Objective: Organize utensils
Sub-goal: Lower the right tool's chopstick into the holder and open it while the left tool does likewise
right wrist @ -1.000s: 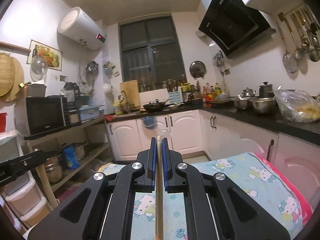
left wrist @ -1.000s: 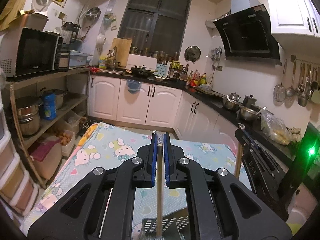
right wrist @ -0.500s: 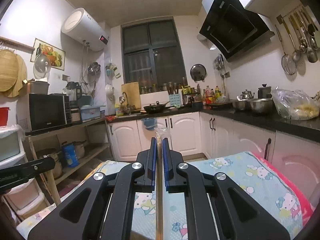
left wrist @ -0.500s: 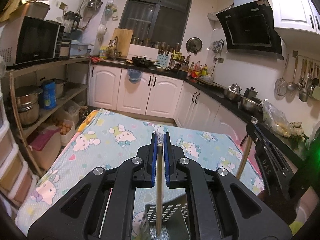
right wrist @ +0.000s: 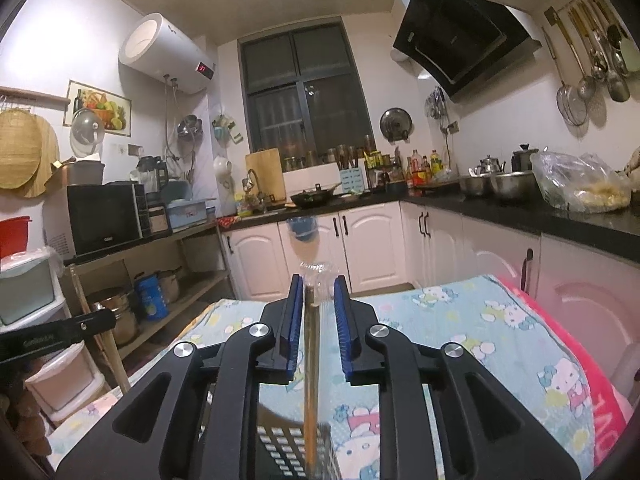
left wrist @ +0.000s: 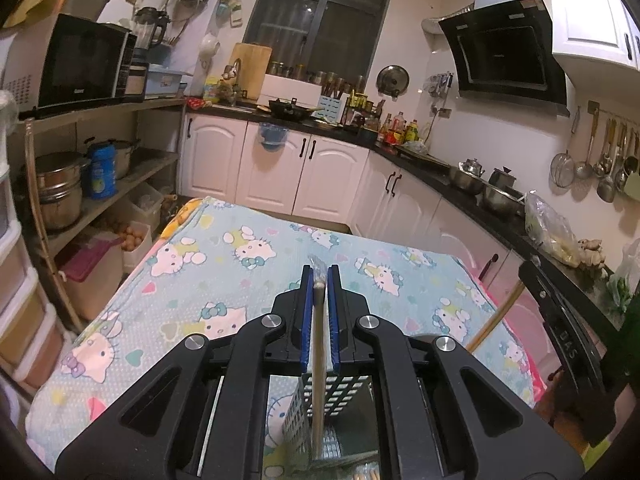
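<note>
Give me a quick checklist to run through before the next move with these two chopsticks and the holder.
1. Left gripper shut on its chopstick: ok.
2. Left chopstick pointing down into the mesh holder: ok.
3. Right gripper letting go: ok, its jaws have just been opening, with the right chopstick between them.
4. Right chopstick clear of both pads: cannot tell, it sits close to the left pad.
5. Right chopstick's lower end inside the holder: cannot tell, it is hidden.
</note>
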Available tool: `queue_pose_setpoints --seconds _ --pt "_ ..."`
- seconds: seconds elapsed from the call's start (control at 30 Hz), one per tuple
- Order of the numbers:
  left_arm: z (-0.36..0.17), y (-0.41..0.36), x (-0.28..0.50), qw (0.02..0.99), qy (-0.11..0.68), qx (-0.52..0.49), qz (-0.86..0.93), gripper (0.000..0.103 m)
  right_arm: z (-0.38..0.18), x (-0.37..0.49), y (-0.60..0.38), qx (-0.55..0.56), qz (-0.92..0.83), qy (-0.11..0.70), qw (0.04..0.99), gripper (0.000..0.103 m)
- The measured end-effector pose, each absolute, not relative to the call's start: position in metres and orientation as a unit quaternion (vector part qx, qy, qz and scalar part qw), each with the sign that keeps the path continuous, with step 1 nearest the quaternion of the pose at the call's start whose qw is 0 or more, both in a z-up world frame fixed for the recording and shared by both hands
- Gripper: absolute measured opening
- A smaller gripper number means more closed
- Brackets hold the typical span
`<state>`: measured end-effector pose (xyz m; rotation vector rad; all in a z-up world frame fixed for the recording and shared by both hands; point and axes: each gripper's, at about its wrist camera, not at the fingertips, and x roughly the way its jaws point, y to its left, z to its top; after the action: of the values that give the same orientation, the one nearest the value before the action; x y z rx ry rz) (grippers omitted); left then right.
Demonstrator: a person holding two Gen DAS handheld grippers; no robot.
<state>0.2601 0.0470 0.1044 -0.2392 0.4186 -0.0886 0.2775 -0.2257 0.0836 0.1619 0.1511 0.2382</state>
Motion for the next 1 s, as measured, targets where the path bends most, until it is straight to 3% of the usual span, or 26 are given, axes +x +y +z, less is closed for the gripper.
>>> queue_pose_setpoints --seconds 0.37,0.77,1.0 --pt "0.100 0.053 0.246 0.968 0.217 -0.125 -0.036 0.005 0.083 0.252 -0.238 0.081 0.125 0.091 0.985 0.031" --pt "0.100 0.060 0.220 0.964 0.221 -0.140 -0.041 0.036 0.076 0.225 -0.250 0.081 0.132 0.132 0.979 0.048" --pt "0.099 0.065 0.203 0.960 0.231 -0.150 -0.045 0.066 0.071 0.207 -0.250 0.075 0.142 0.152 0.975 0.056"
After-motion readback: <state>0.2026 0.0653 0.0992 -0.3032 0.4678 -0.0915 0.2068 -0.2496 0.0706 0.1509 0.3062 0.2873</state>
